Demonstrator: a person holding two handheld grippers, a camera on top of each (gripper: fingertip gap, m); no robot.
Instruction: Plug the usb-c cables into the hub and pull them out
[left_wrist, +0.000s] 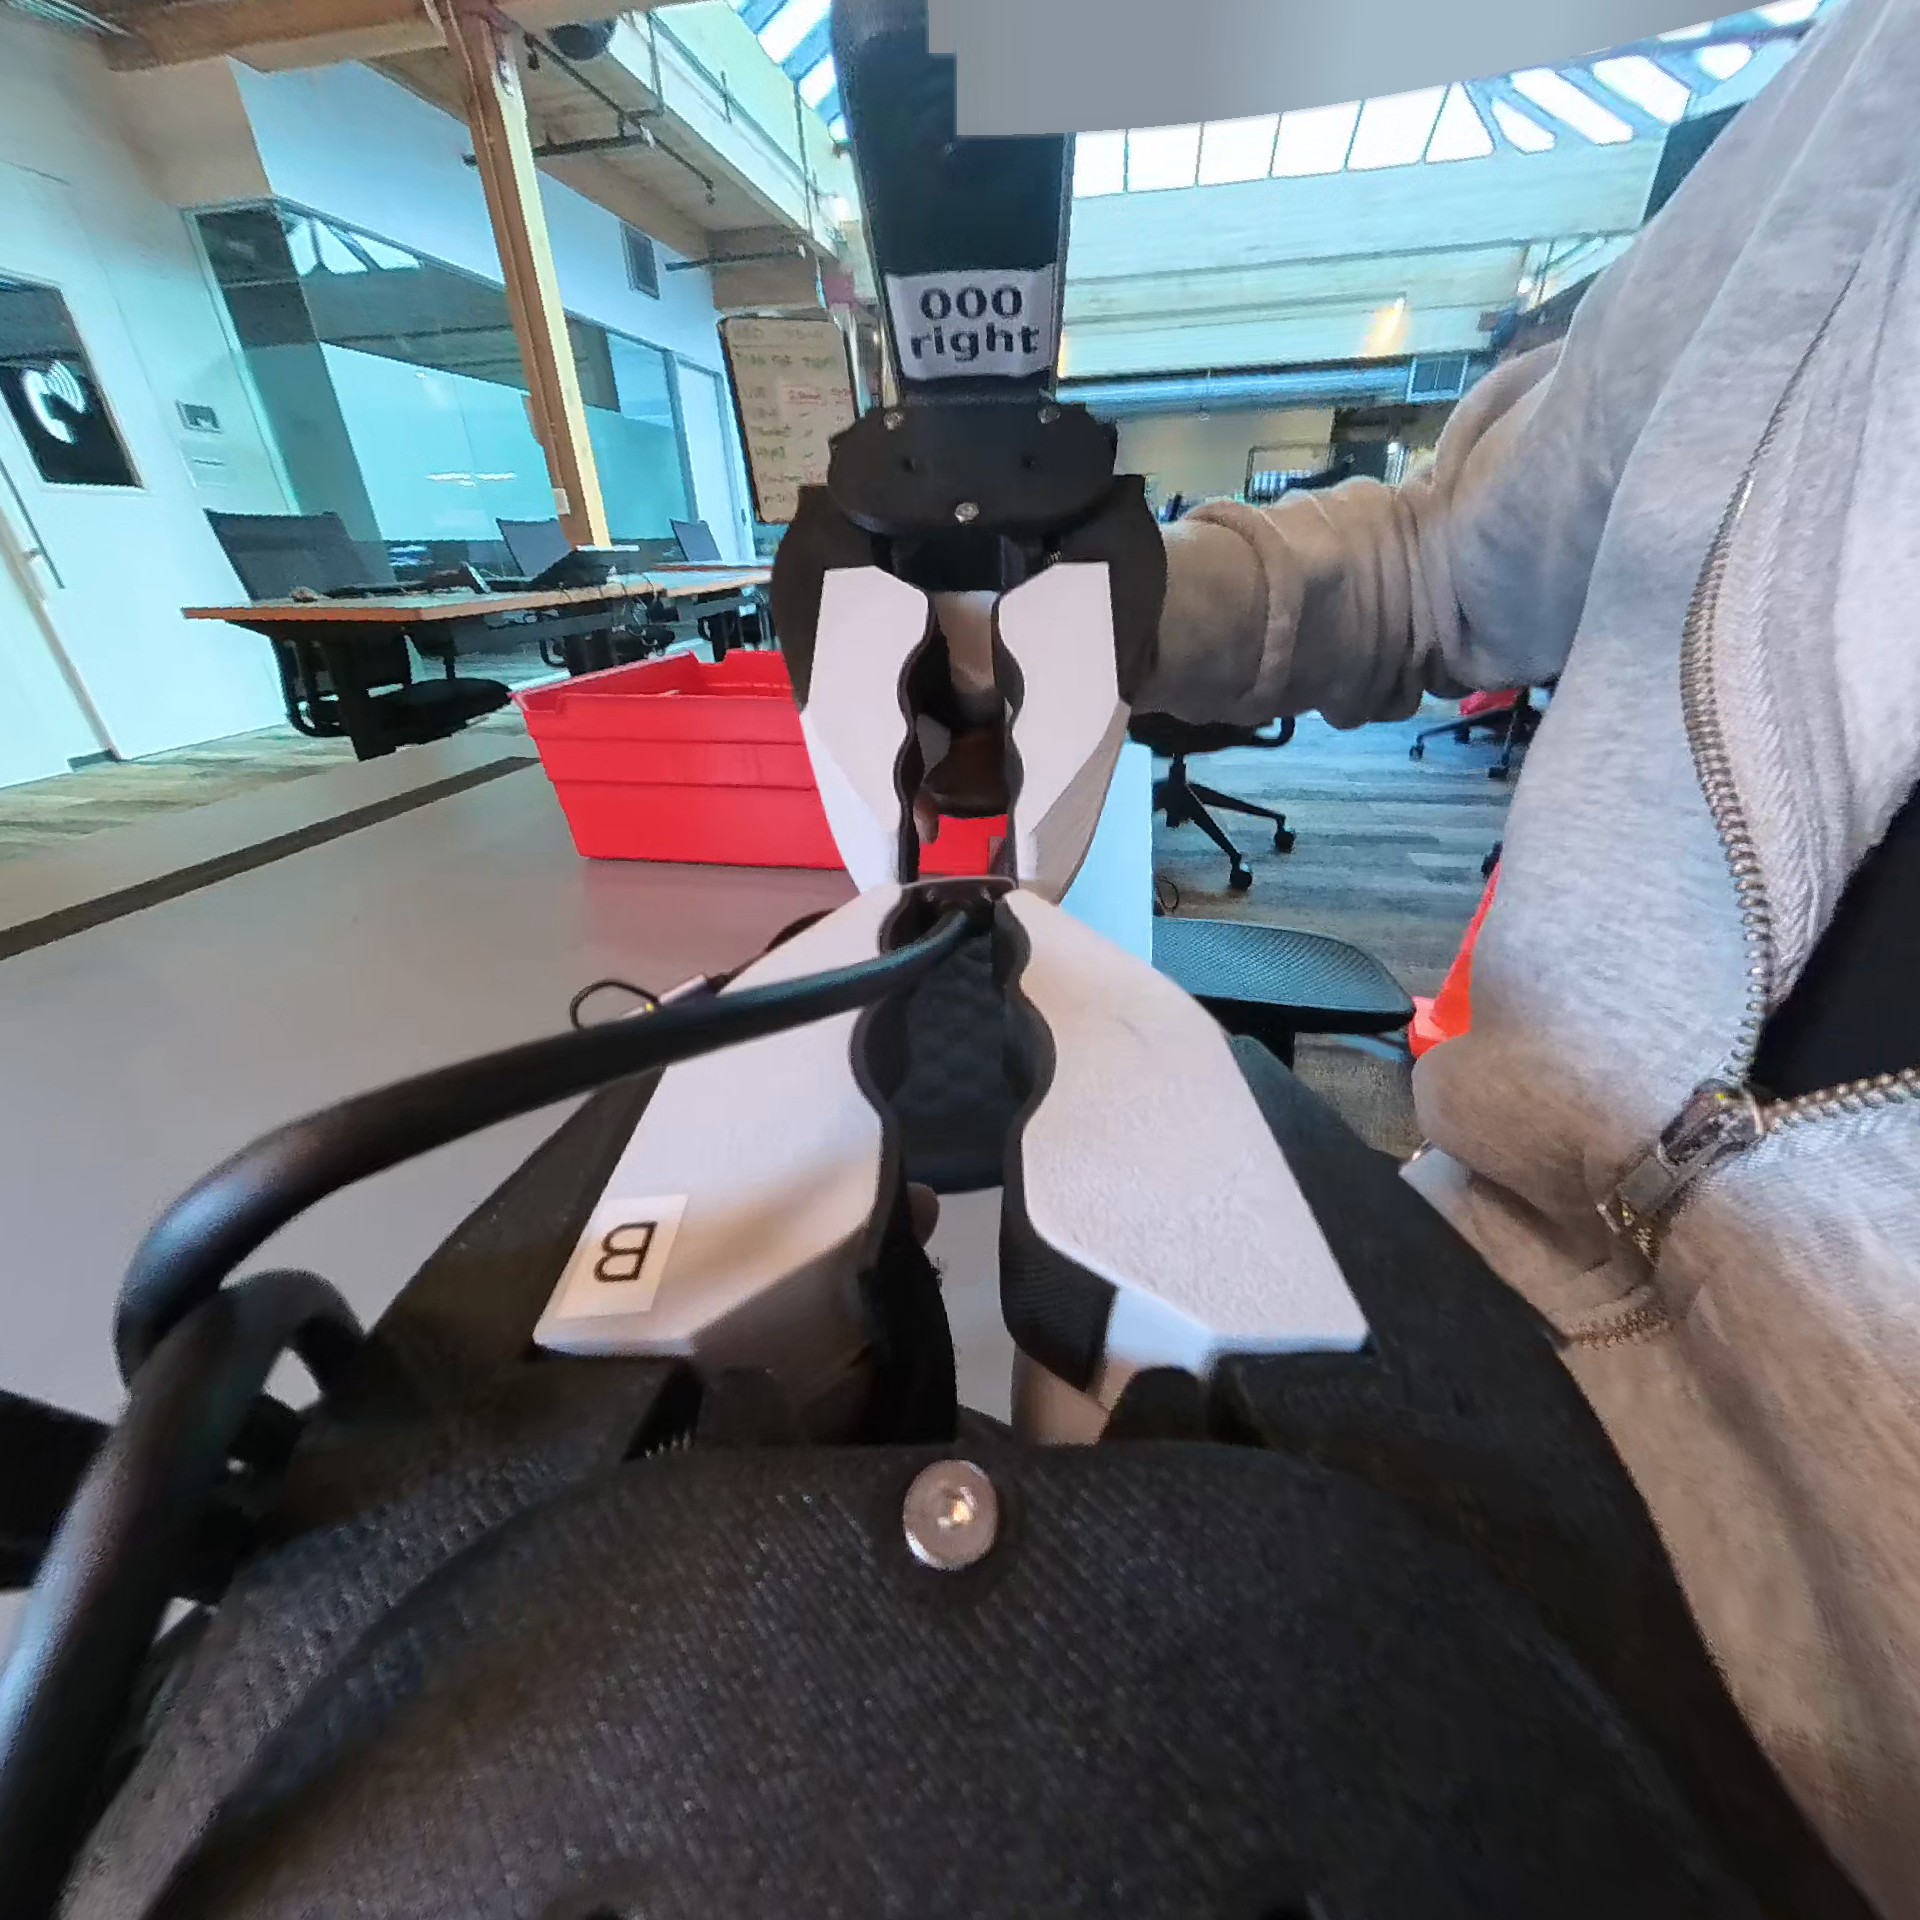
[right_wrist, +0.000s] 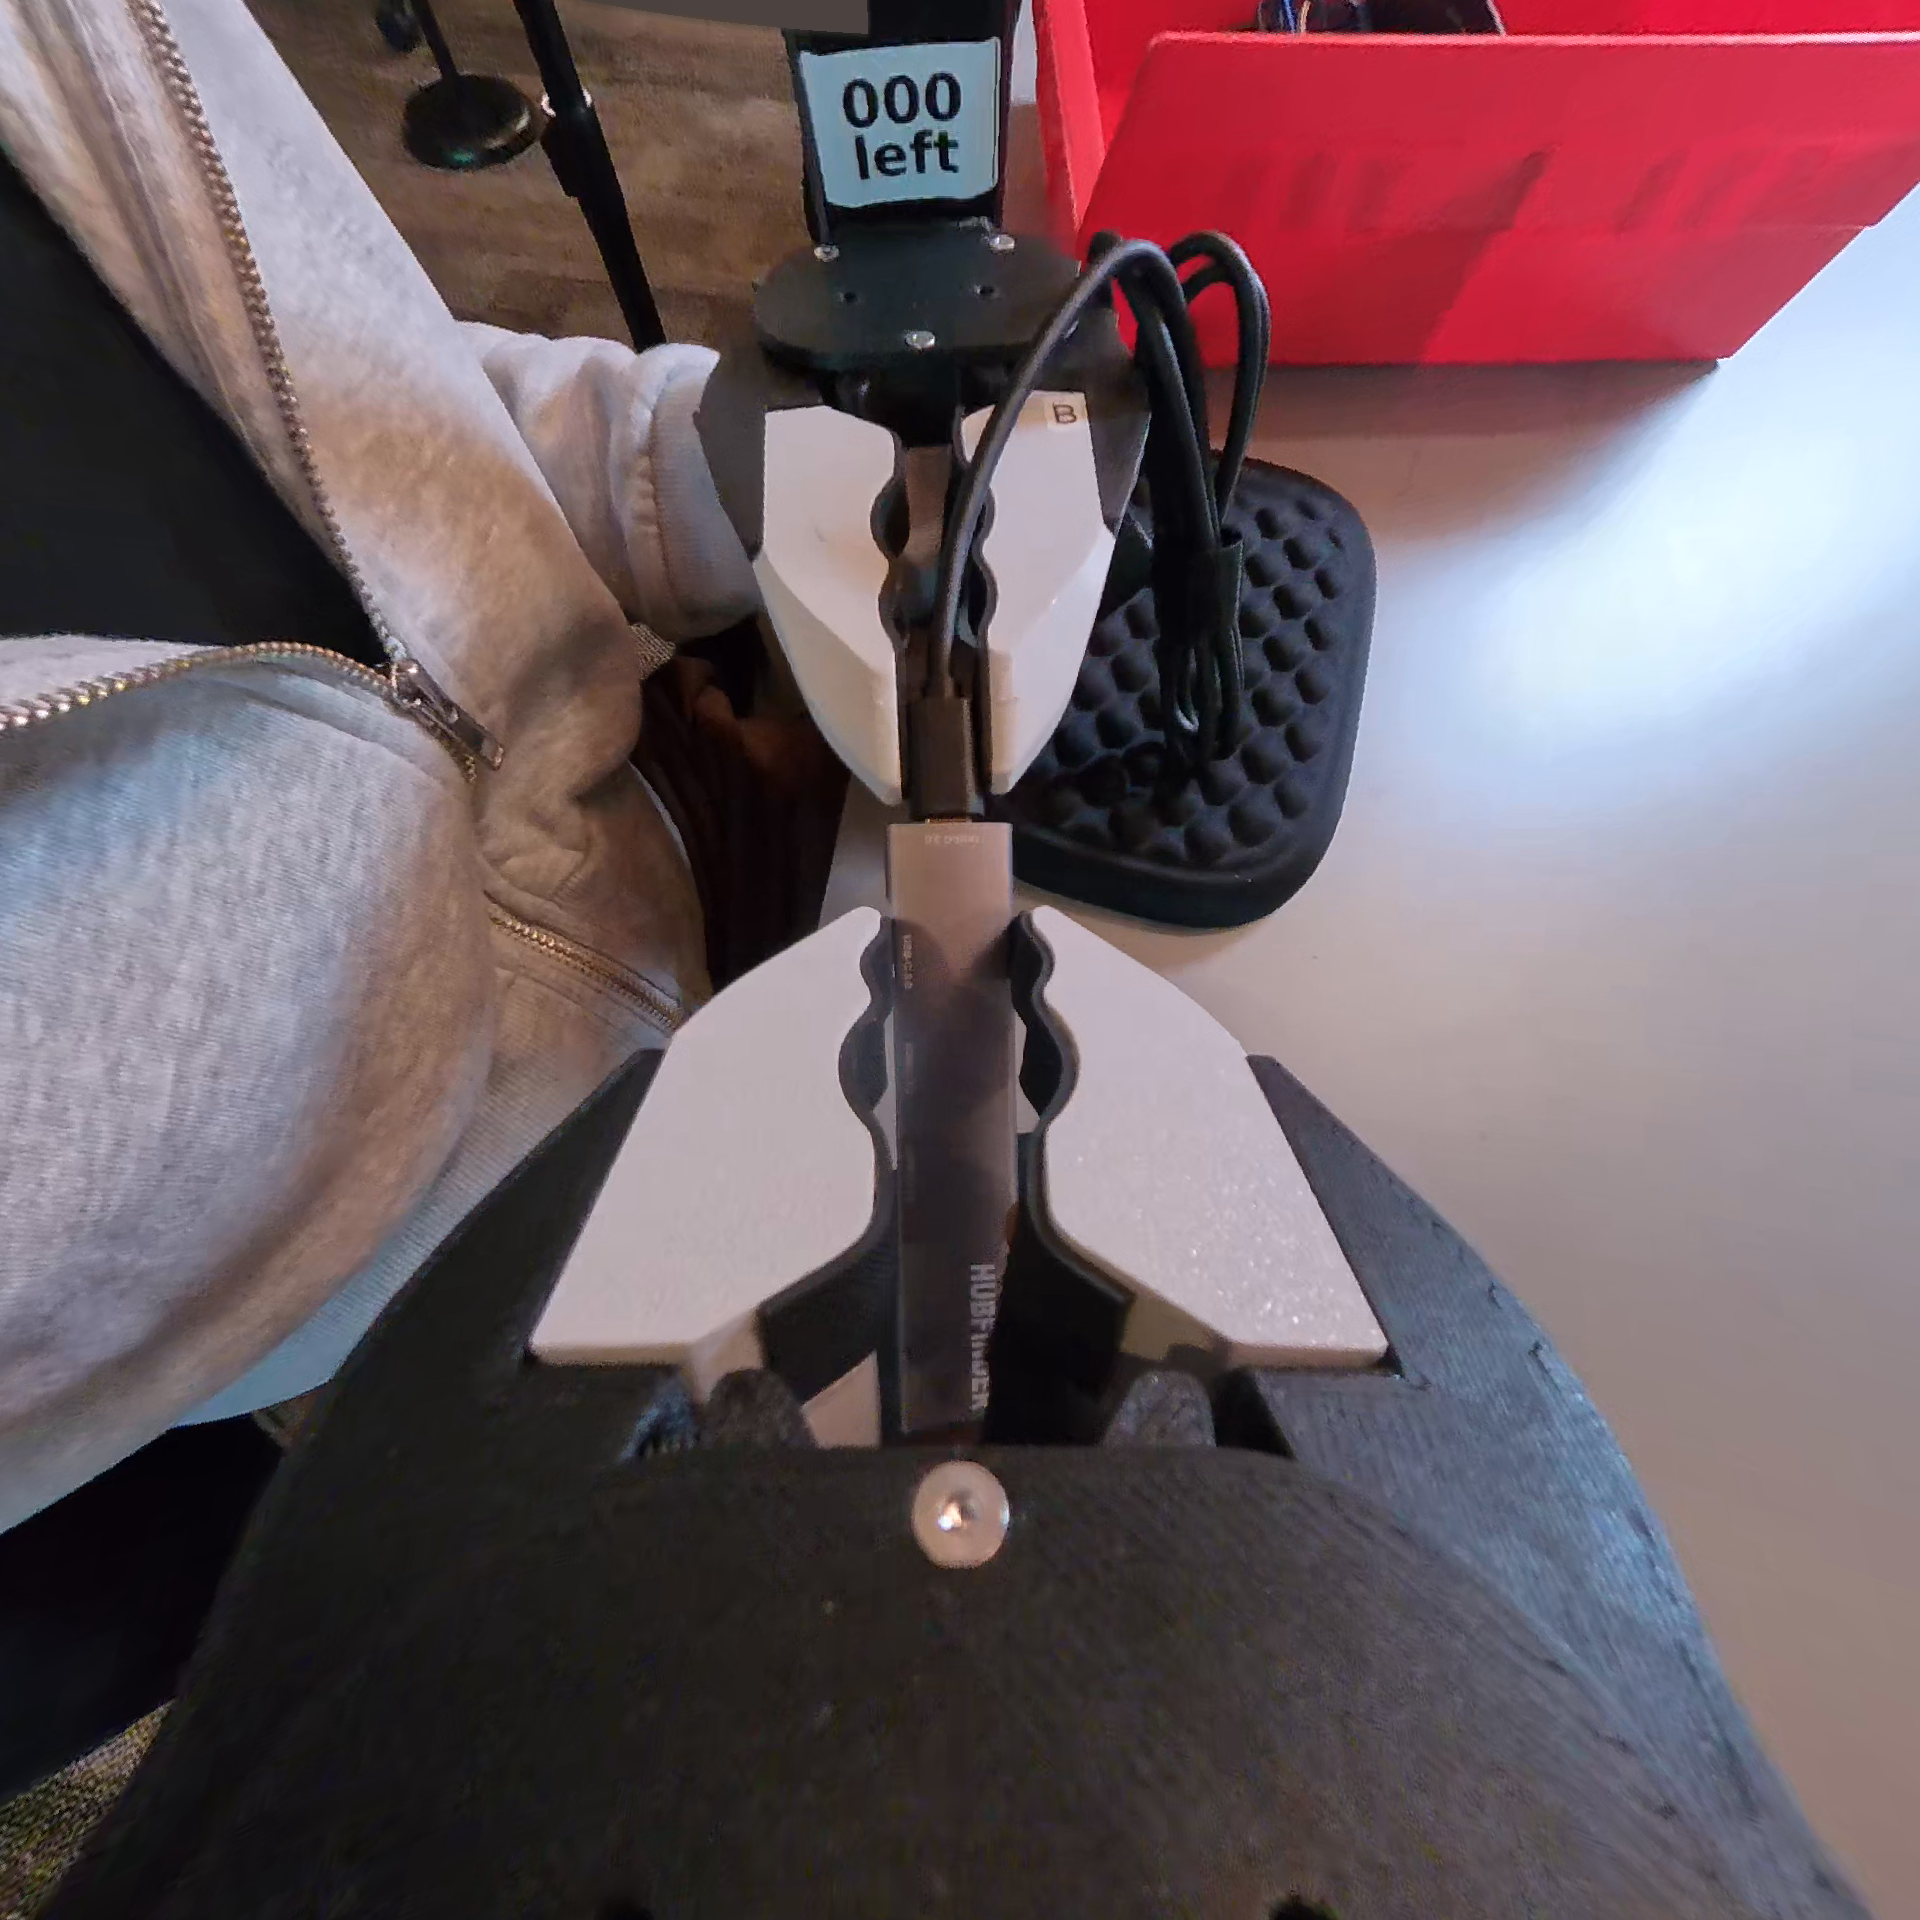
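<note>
In the right wrist view my right gripper (right_wrist: 945, 925) is shut on a slim grey hub (right_wrist: 948, 1091) that points away along the fingers. My left gripper (right_wrist: 940, 774) faces it and is shut on the black plug of a USB-C cable (right_wrist: 940, 743). The plug's tip meets the port at the hub's far end; I cannot tell how deep it sits. In the left wrist view my left gripper (left_wrist: 951, 914) pinches the plug, the black cable (left_wrist: 499, 1081) loops off left, and the right gripper (left_wrist: 956, 868) meets it tip to tip.
A bundled black cable (right_wrist: 1205, 540) lies on a black padded mat (right_wrist: 1278, 727) on the grey table (right_wrist: 1610, 935). A red bin (right_wrist: 1455, 208) stands behind. Another thin cable with a silver connector (left_wrist: 691, 990) lies on the table. A person's grey hoodie (right_wrist: 208, 935) is close by. Only a small space, under 4 cm, lies between the two pairs of fingers.
</note>
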